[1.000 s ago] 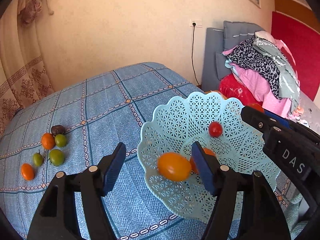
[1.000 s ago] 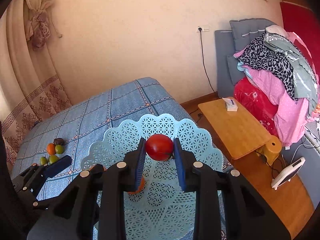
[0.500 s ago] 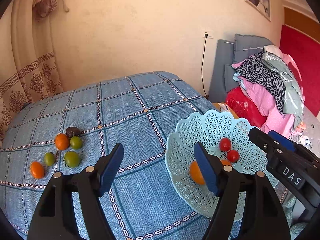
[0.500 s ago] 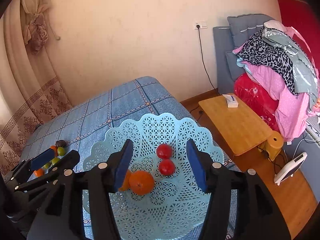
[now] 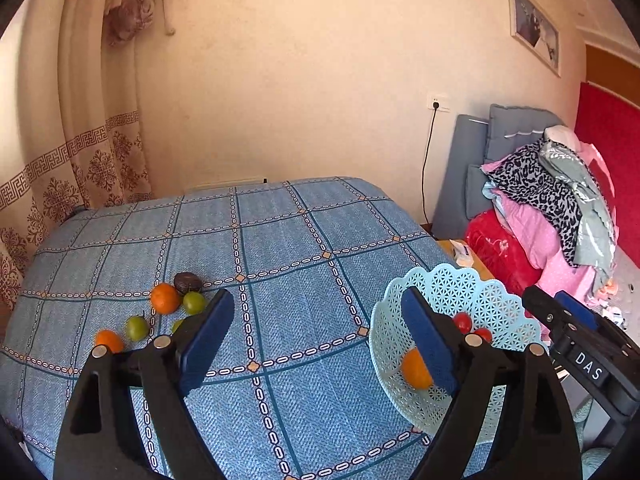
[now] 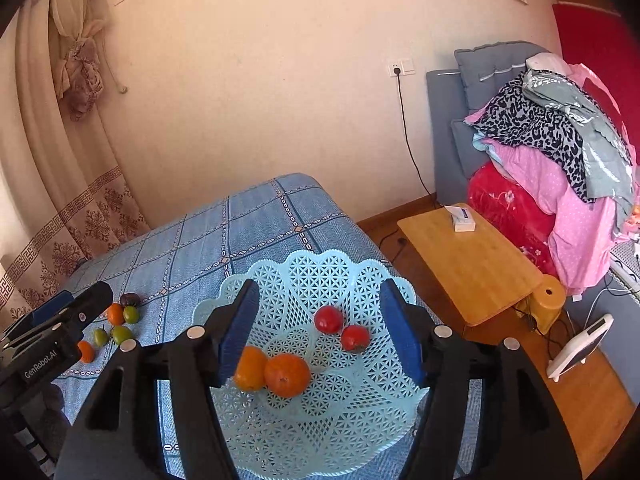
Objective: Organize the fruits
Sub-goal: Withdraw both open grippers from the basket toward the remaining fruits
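Both claws, left & right, tilted down, opening, empty.

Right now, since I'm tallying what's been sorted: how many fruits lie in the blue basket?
4, all in the blue basket: two red tomatoes mid-basket, and an orange fruit touching a yellow-orange one, partly hidden behind the right gripper's finger.

A beige curtain hangs left, tied back with a tassel. A socket on the wall feeds a black cord. Clothes lie heaped on a grey sofa. A small box rests on the wooden counter. A framed picture hangs high.
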`<state>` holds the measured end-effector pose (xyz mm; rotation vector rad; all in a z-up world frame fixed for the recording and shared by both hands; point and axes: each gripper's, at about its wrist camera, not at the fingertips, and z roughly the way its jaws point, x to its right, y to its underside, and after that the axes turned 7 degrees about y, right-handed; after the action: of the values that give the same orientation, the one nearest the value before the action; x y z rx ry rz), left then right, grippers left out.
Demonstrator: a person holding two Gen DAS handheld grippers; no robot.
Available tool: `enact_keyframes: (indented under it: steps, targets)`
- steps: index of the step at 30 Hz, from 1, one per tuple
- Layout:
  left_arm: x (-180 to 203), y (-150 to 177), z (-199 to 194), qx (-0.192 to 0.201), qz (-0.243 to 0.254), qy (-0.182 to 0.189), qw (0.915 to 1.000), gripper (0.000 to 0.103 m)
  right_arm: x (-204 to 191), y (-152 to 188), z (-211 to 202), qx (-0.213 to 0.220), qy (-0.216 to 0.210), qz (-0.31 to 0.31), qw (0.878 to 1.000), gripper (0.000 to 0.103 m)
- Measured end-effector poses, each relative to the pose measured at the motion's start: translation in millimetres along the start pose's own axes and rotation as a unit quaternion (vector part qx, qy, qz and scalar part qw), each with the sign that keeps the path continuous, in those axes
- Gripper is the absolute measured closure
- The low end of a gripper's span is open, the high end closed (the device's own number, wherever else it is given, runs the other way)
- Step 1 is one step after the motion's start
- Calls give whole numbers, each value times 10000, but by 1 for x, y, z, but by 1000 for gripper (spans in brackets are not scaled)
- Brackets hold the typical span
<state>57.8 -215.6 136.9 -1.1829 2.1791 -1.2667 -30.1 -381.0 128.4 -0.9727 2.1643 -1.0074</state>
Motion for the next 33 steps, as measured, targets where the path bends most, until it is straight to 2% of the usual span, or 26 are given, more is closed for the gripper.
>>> enact_keyframes:
  steps: [8, 10, 21, 26, 28, 30, 33]
  targets:
    - [-11, -1, -13, 62, 24, -200, 9998, 18, -21, 8, -8, -2, -256, -259, 9993, 39]
    - [-20, -1, -17, 91, -20, -311, 9995, 12, -28, 11, -9, -7, -319, -335, 9989, 38]
    - [-88, 7, -38, 114, -165, -1103, 9937, 12, -62, 26, -12, -110, -617, -658, 9959, 37]
    - [-127, 16, -41, -43, -399, -1443, 9887, 12, -78, 29, -8, -216, -805, -691, 9941, 27]
    - [-141, 19, -41, -90, -475, -1571, 9864, 12, -85, 30, -7, -235, -870, -711, 9934, 16]
    - [-154, 22, -41, -137, -560, -1665, 9844, 12, -93, 31, -6, -267, -960, -736, 9923, 10]
    - [-172, 27, -39, -213, -686, -1796, 9811, 12, -105, 33, -5, -315, -1076, -829, 9902, 7]
